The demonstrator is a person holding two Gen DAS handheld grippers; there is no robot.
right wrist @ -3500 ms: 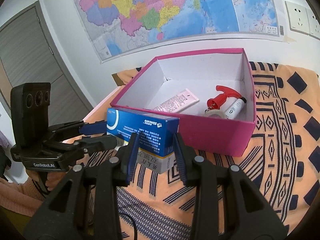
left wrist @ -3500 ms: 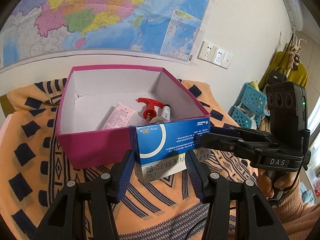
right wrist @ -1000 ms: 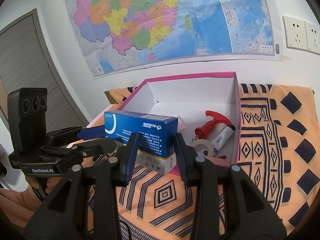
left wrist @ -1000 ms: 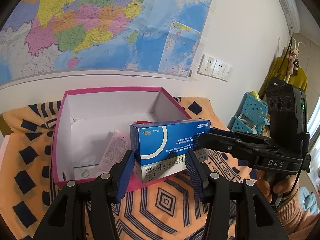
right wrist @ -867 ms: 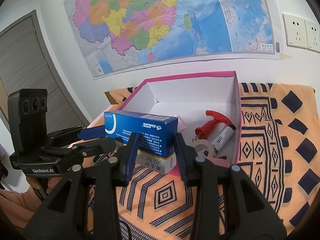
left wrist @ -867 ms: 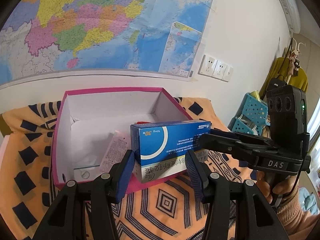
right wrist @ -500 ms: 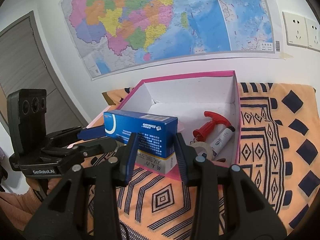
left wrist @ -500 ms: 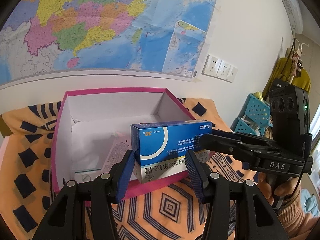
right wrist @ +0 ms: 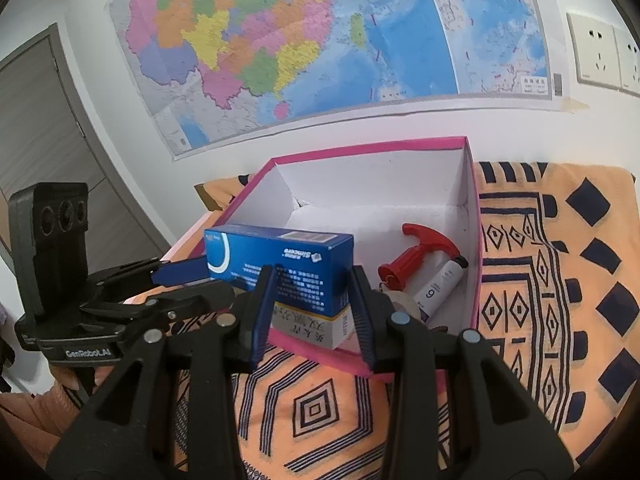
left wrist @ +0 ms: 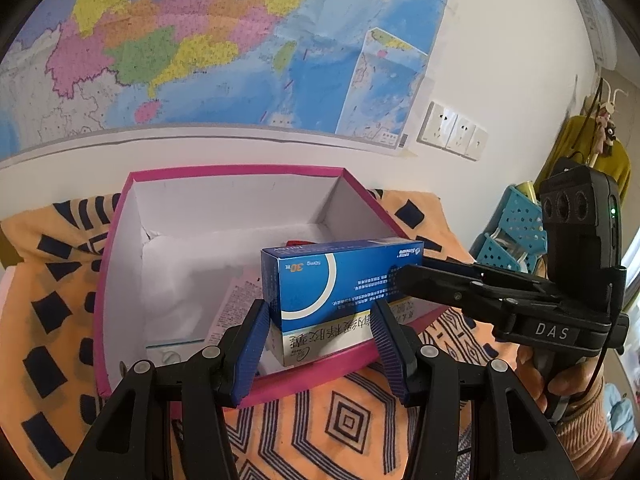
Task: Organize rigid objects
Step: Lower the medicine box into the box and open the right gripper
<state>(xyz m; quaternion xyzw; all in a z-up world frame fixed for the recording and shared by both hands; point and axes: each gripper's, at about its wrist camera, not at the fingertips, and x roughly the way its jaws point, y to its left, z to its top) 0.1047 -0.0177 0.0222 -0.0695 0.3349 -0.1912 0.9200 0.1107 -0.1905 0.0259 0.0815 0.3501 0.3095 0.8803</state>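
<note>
- Orange patterned cloth with dark blue diamonds (right wrist: pixel 560 280) covers the table surface; what lies under it cannot be told.
- Open pink cardboard box with white interior (left wrist: pixel 120 240) rests on the cloth, below the coloured wall map (left wrist: pixel 200 40).
- Left tongs (left wrist: pixel 320 336) and right tongs (right wrist: pixel 312 312) are both clenched on opposite ends of the stacked pair of cartons, holding it above the pink box's near rim.
- Blue rectangular medicine carton (left wrist: pixel 340 276) sits on top of the white and yellow carton (left wrist: pixel 320 340); whether the two are joined is unclear.
- Inside the box: red plastic trigger-handle tool (right wrist: pixel 420 252), white cylindrical tube (right wrist: pixel 440 284) touching it, pink printed sachet (left wrist: pixel 236 308) lying flat.
</note>
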